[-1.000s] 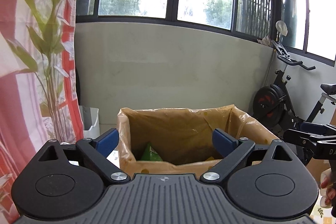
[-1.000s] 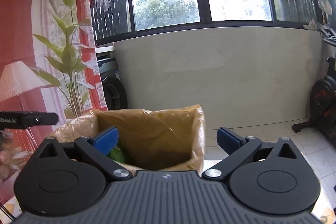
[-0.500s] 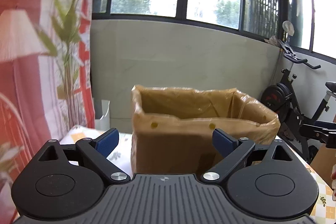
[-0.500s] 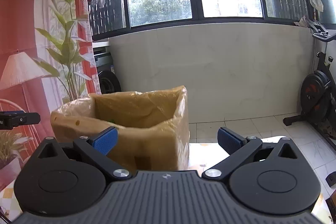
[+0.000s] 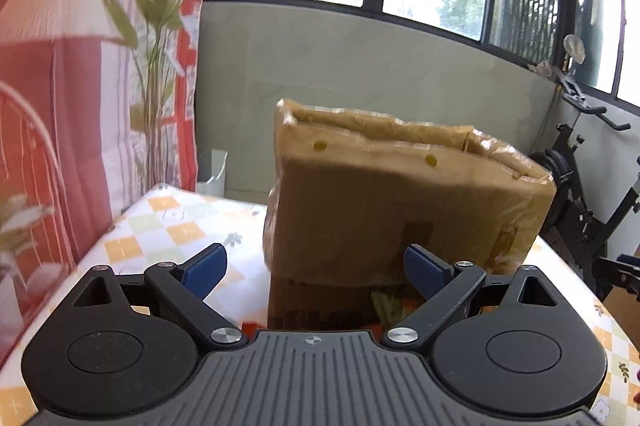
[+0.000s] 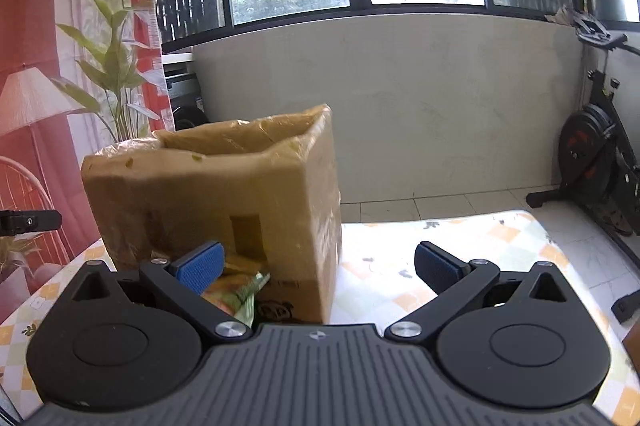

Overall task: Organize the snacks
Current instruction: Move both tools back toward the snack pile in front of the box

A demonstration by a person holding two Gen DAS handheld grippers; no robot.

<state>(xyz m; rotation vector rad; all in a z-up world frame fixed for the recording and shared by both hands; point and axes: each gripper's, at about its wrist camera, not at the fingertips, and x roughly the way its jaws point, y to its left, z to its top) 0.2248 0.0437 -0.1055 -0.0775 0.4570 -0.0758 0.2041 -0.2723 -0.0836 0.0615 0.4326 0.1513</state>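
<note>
Snack pouches wait at the box's foot

Both grippers hang empty, fingers spread wide. A cardboard box (image 5: 408, 202) with a plastic liner stands on the checked bench (image 6: 460, 254). Crumpled green-and-yellow snack pouches (image 6: 240, 292) lie against its near base, just behind the right gripper (image 6: 318, 262)'s left finger, so that hand seems nearer; the left gripper (image 5: 316, 268) faces the box wall, a packet edge (image 5: 386, 302) low between its fingers.

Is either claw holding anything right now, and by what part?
Nothing is held. The left claw and right claw are both open and empty, facing the cardboard box on the table.
</note>
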